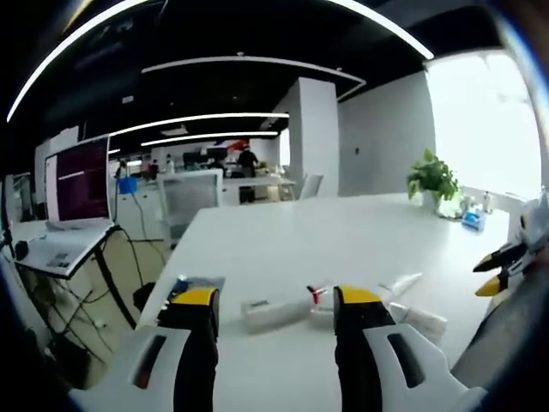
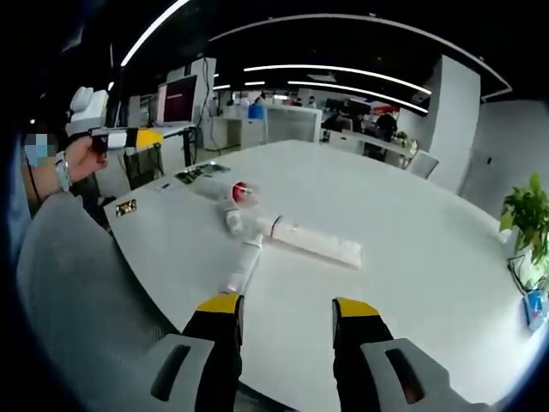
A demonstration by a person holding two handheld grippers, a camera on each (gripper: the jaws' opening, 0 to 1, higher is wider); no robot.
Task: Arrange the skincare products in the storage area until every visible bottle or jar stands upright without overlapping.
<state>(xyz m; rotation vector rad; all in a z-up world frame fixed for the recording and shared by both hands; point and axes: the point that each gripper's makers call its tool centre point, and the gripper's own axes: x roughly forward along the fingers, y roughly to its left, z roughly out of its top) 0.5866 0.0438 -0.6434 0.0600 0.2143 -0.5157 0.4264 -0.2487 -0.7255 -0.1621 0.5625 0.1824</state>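
Long white tube (image 2: pixel 316 242): lying flat on the white table (image 2: pixel 412 257), its length roughly along the near edge — one end meets the other items; seen in the left gripper view as a whitish bar (image 1: pixel 273 309) lying flat.
Slim white tube (image 2: pixel 243 266): also on its side, running from the cluster toward the near table edge, closest of all to that edge.
Red-and-white jar (image 2: pixel 241 192): sits at the far end of the cluster, toward the table's left corner; whether it is upright cannot be told.
Small white bottle (image 2: pixel 232 220): between the jar and the two tubes — pose unclear.
Cluster: items close together, some touching.
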